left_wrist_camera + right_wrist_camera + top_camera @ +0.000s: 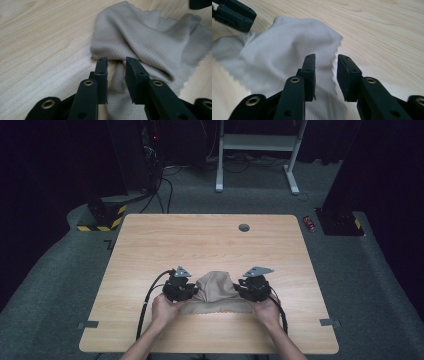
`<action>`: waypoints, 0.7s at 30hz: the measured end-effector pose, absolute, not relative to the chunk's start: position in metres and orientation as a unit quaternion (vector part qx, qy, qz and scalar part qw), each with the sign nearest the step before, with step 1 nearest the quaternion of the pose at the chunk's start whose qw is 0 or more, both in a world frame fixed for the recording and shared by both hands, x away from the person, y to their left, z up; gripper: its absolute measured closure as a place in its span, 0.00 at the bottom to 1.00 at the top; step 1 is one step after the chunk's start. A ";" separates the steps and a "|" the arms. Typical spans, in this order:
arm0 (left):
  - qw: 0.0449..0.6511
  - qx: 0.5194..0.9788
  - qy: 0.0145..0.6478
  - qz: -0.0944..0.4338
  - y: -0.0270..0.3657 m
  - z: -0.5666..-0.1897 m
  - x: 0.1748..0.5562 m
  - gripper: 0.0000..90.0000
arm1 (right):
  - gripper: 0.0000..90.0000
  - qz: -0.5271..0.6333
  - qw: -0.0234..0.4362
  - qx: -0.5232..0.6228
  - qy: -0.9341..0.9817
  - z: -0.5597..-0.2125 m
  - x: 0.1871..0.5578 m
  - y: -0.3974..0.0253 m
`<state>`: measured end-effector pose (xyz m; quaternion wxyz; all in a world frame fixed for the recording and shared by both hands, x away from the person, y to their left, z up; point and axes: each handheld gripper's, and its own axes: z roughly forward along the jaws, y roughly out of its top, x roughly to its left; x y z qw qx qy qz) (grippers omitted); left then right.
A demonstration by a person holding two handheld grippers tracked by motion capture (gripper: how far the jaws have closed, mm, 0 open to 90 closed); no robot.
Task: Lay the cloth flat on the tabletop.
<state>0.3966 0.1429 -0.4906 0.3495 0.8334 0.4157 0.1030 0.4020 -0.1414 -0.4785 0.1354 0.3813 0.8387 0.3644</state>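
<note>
A beige cloth (217,290) lies bunched near the front middle of the wooden table (200,245), its far part heaped up into folds. My left gripper (192,292) is at the cloth's left edge and my right gripper (240,290) at its right edge, each held in a hand. In the left gripper view the jaws (116,61) stand a little apart, with a fold of the cloth (150,37) just beyond their tips. In the right gripper view the jaws (326,58) are also apart, straddling the cloth's (287,42) zigzag edge. Both are open.
A round cable hole (244,227) sits near the table's far edge. Grey tape tabs (88,324) (329,322) mark the front corners. On the floor lie a red can (310,223), a yellow-black base (102,217) and a white desk frame (260,150).
</note>
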 end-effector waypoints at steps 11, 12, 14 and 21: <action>0.338 0.828 0.432 0.118 0.144 -0.495 0.402 0.70 | 0.99 0.283 0.159 0.386 0.864 -0.507 0.435 -0.101; 0.337 0.827 0.434 0.117 0.144 -0.496 0.402 0.69 | 1.00 0.276 0.168 0.377 0.868 -0.506 0.433 -0.102; 0.336 0.826 0.436 0.118 0.145 -0.496 0.403 0.69 | 1.00 0.282 0.179 0.374 0.865 -0.502 0.430 -0.108; 0.335 0.828 0.433 0.121 0.141 -0.493 0.406 0.66 | 1.00 0.324 0.198 0.385 0.841 -0.478 0.419 -0.135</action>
